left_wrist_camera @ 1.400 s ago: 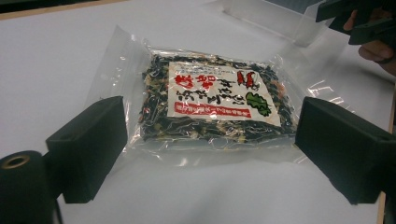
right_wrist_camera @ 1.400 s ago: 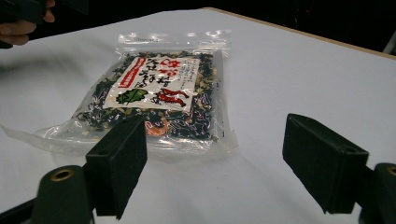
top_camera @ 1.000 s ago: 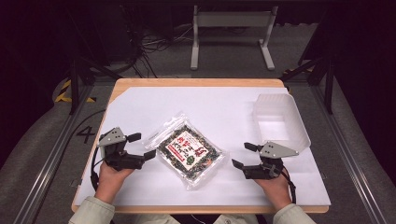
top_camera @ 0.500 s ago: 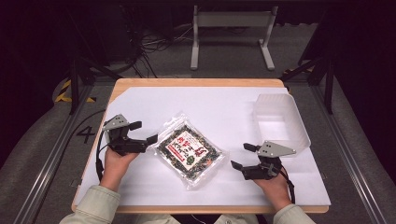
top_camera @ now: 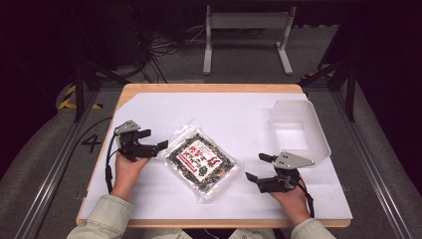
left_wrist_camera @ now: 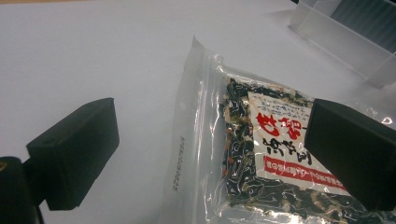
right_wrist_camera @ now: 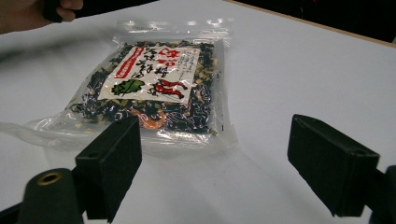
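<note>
A clear plastic packet of dried seaweed mix (top_camera: 201, 158) lies flat on the white sheet (top_camera: 239, 109) near the middle of the table, turned at an angle, with its printed label facing up. The left gripper (top_camera: 155, 141) sits at the packet's left edge with its jaws standing open. In the left gripper view the sealed, empty margin of the packet (left_wrist_camera: 187, 140) lies between the two black jaws, but neither jaw presses on it. The right gripper (top_camera: 256, 167) rests on the sheet just right of the packet, also with its jaws apart and nothing between them; in the right gripper view the packet (right_wrist_camera: 154, 79) lies ahead of it, beyond the jaw tips. A translucent tub (top_camera: 298, 129) stands at the far right of the table, well apart from the packet.

The likely step is a pinch on the left margin. The main risk is the film itself: it is thin, slick and lies flat against the sheet, so the lower jaw may ride over it and close on air, or push the packet to the right instead of catching it. A grip on the margin alone could also let the heavier, filled part sag and slide out during a lift. The right gripper is close enough to be bumped if the packet slides that way.
</note>
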The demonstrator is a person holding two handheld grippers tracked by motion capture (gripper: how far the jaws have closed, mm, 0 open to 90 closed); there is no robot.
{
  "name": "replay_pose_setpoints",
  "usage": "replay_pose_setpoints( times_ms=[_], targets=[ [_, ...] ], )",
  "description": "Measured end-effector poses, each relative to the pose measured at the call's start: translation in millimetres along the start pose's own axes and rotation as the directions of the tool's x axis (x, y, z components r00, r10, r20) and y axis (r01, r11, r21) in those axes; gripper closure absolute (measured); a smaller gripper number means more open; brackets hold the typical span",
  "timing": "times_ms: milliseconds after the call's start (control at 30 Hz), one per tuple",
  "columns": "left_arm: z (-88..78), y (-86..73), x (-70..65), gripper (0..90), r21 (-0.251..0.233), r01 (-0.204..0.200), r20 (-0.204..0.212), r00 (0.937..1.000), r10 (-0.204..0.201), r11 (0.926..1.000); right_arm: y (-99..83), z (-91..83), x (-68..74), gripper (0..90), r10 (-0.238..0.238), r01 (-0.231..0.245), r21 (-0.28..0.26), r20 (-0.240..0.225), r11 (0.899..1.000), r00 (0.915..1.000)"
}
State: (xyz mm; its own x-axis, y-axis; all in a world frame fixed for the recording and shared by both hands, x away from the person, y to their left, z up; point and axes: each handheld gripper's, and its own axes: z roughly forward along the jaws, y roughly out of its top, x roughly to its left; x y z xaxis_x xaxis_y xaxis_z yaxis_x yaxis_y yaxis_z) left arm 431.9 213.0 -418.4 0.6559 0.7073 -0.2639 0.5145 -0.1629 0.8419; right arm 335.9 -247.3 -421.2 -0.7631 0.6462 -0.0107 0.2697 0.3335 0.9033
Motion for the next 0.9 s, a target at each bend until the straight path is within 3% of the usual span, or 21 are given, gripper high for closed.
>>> replay_pose_setpoints(
  times_ms=[200, 367, 600, 900],
  targets=[
    [5.4, -4.0, 1.8, 5.9, 0.051, -0.007, 0.019, 0.9998, 0.006, 0.9987, -0.3, -0.6, 0.4, 18.7, 0.000, 0.000, -0.003, -0.009, 1.000, 1.0000],
    [10.7, -7.5, 4.8, 7.2, 0.103, 0.015, 0.015, 0.9998, -0.016, 0.9946, -0.6, 0.0, 0.8, 19.6, 0.000, 0.000, 0.002, -0.022, 1.000, 0.9998],
    [17.7, -12.4, 7.1, 7.8, 0.175, 0.048, 0.021, 0.9984, -0.052, 0.9834, -0.4, -0.2, 0.7, 21.3, 0.001, -0.001, 0.004, -0.031, 1.000, 0.9995],
    [22.6, -16.2, 7.5, 12.0, 0.238, 0.051, 0.037, 0.9974, -0.062, 0.9698, -0.2, -0.3, 1.9, 21.8, -0.002, 0.003, 0.011, -0.042, 1.000, 0.9991]
  ],
)
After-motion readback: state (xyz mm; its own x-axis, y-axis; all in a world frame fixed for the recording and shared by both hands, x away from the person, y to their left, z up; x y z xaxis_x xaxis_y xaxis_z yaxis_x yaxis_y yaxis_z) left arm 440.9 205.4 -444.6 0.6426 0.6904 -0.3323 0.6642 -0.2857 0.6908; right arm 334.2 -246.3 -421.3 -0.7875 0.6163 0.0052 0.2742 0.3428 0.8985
